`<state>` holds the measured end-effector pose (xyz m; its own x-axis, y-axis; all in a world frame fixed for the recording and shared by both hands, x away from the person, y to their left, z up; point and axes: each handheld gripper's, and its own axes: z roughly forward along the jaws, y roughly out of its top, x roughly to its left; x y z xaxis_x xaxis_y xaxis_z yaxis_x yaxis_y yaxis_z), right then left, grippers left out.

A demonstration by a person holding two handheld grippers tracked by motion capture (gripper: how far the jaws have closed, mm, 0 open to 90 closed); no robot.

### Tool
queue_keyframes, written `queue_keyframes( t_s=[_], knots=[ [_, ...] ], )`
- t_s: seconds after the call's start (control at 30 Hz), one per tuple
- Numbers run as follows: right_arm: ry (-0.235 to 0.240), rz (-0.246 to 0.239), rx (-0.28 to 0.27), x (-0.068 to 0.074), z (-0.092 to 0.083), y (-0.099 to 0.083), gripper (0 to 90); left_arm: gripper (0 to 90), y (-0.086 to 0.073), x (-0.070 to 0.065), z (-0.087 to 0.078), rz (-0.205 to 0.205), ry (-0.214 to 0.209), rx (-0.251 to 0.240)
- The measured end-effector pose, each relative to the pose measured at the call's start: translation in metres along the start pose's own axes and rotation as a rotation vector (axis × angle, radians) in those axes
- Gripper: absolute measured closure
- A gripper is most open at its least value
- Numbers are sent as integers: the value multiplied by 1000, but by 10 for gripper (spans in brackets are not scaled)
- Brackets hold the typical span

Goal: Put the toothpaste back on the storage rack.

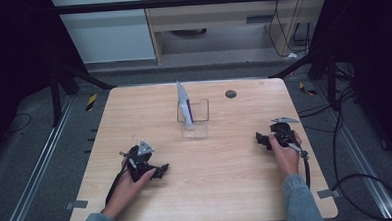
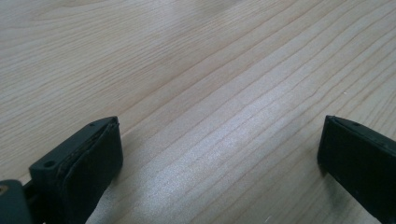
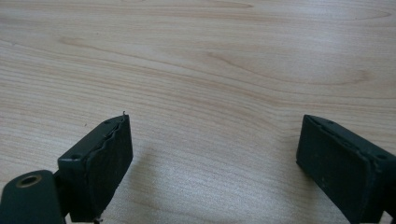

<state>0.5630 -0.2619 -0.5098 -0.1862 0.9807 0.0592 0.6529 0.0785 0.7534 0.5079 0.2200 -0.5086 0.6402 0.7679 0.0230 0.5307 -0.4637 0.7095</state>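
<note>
Thin white-and-purple card standing tilted in clear plastic box: light, flexible; pinch its projecting top edge. Left gripper and right gripper, nearer the person than the box, gape wide, empty.

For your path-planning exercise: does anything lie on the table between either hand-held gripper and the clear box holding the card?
Nothing visible does. Bare table separates the left hand-held gripper and the right hand-held gripper from the clear box holding the card.

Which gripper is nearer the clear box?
Left gripper, slightly: it is below-left of the clear box; the right gripper lies farther off to its lower right.
</note>
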Motion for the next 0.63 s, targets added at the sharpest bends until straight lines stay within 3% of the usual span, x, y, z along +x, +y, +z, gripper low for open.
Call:
queue_keyframes(
  t_s=[0.2, 0.4, 0.53, 0.63],
  knots=[
    [-16, -5, 3, 1, 2, 1, 95, 0, 0, 0, 0, 0, 0, 0],
    [-38, -50, 25, 6, 3, 1, 76, 0, 0, 0, 0, 0, 0, 0],
    [-51, -31, 30, 9, 4, 1, 49, 0, 0, 0, 0, 0, 0, 0],
    [-103, 23, 42, 13, 5, 1, 2, 0, 0, 0, 0, 0, -1, 0]
  ],
)
